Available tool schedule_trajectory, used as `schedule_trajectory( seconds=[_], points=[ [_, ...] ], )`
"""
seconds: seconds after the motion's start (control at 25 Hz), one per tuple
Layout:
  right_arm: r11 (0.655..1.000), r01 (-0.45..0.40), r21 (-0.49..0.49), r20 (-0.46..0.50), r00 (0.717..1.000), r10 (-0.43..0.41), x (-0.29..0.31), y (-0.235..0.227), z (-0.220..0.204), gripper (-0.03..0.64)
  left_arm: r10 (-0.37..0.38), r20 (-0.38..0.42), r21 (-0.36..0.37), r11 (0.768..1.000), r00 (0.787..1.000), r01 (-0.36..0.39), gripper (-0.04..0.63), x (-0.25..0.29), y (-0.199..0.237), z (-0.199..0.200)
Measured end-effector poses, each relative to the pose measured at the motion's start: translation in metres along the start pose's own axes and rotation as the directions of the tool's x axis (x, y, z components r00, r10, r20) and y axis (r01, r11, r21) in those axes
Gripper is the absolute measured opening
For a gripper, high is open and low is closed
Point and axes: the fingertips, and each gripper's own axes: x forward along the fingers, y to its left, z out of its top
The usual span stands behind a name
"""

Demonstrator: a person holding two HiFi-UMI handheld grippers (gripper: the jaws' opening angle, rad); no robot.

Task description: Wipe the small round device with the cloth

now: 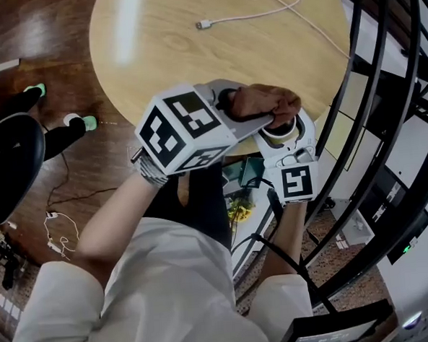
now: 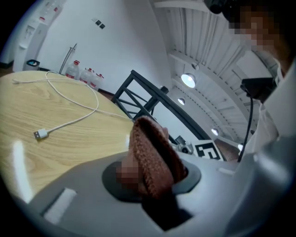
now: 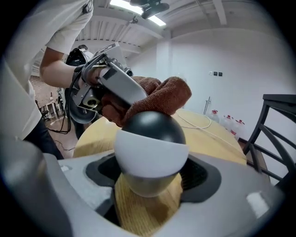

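Clamping the cloth (image 1: 266, 100) in the left gripper (image 1: 248, 114), jaws closed tight on the fold, marker cube facing up, bare left forearm (image 1: 114, 215) angled up and right from a white short sleeve. Pinching the small round device (image 1: 279, 131) in the right gripper (image 1: 284, 142), jaws closed around it, right forearm (image 1: 290, 234) reaching nearly straight ahead, close to the torso. Holding both grippers just beside each other, left one crossing above the right, cloth end pressed on top of the device.
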Motion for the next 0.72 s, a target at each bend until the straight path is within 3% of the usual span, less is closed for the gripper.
schedule_trajectory(
  seconds=[0.2,0.4,0.52,0.72],
  points=[
    [0.998,0.039,0.044,0.009,0.999,-0.039,-0.001,-0.003,-0.001,0.368,0.097,-0.078,0.078,0.993,0.992,-0.091,0.123,0.005,0.021,-0.009],
    [0.993,0.085,0.076,0.007,0.996,-0.085,0.000,-0.006,0.000,0.368,0.122,-0.175,0.107,0.989,0.977,-0.104,0.121,0.014,0.037,-0.026],
    [0.984,0.134,0.119,-0.003,0.991,-0.134,-0.002,-0.008,0.000,0.368,0.142,-0.243,0.166,0.981,0.960,-0.103,0.121,0.019,0.040,-0.032],
    [0.970,0.174,0.170,-0.020,0.985,-0.173,-0.004,-0.011,-0.001,0.368,0.161,-0.337,0.184,0.978,0.928,-0.103,0.120,0.025,0.054,-0.044]
  ],
)
